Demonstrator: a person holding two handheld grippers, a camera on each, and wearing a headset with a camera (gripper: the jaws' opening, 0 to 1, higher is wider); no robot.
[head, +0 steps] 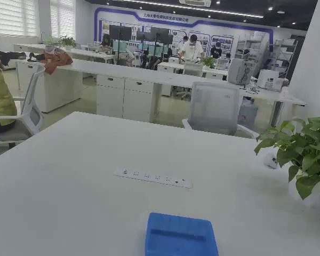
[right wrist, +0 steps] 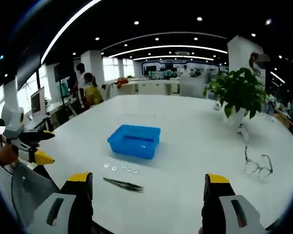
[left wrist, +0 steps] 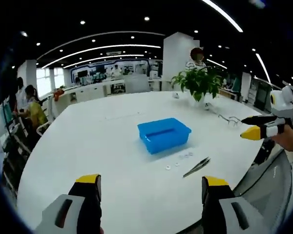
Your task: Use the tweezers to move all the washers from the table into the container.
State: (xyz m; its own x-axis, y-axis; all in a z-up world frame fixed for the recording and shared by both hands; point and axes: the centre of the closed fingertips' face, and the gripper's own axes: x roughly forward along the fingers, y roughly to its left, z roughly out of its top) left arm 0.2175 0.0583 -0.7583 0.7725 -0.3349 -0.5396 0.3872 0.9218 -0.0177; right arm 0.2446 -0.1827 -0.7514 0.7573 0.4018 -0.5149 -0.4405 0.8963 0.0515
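Left gripper [left wrist: 151, 181] and right gripper [right wrist: 147, 179] both hang with fingers spread wide, holding nothing; just ahead of the right fingers lie the tweezers [right wrist: 123, 184]; beyond them, the washers [right wrist: 114, 168] lie on the table [right wrist: 195, 146]; farther still, the blue container [right wrist: 134, 140].

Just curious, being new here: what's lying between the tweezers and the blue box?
A row of small washers lies between tweezers and blue box, clearest in the right gripper view.
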